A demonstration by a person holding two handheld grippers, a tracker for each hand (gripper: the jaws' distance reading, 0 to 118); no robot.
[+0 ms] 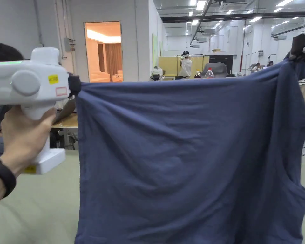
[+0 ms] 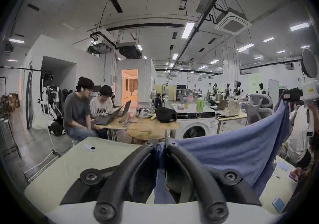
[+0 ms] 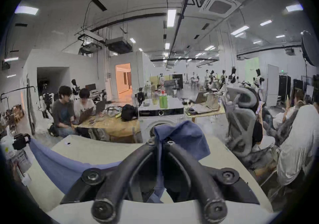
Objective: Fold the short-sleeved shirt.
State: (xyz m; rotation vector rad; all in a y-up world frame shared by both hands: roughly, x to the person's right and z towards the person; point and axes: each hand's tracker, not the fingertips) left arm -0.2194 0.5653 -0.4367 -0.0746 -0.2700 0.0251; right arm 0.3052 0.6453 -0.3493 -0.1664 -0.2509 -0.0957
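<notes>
Left gripper [image 1: 74, 85] sits closest to the head camera, white body in the person's left hand [image 1: 23, 135], black wristband on that wrist. Its jaws are clenched on one top corner of the navy shirt [image 1: 186, 159]; in the left gripper view both jaws press together on a pinch of blue cloth [image 2: 241, 157] at the tips [image 2: 160, 144].

Right gripper [image 1: 296, 47] is at the upper right edge of the head view, mostly cropped. In the right gripper view its jaws are likewise closed on the fabric [image 3: 183, 134], with a bunch of cloth sticking out past the tips [image 3: 161, 141].

Shirt is held up in the air, stretched between the two grippers, top edge sagging slightly in the middle and higher on the right. Body of it hangs down in front of the person, above the pale green table [image 1: 37, 203]. One sleeve shows at lower right in the head view. Cannot tell whether the bottom hem touches the table.

Each gripper view catches the opposite gripper at the far end of the cloth: right one [image 2: 293, 95], left one [image 3: 21, 140].

Background: two people at laptops at a wooden table [image 2: 141, 124], a washing machine [image 3: 162, 117] beyond the green table, a grey office chair [image 3: 241, 119] to the right.
</notes>
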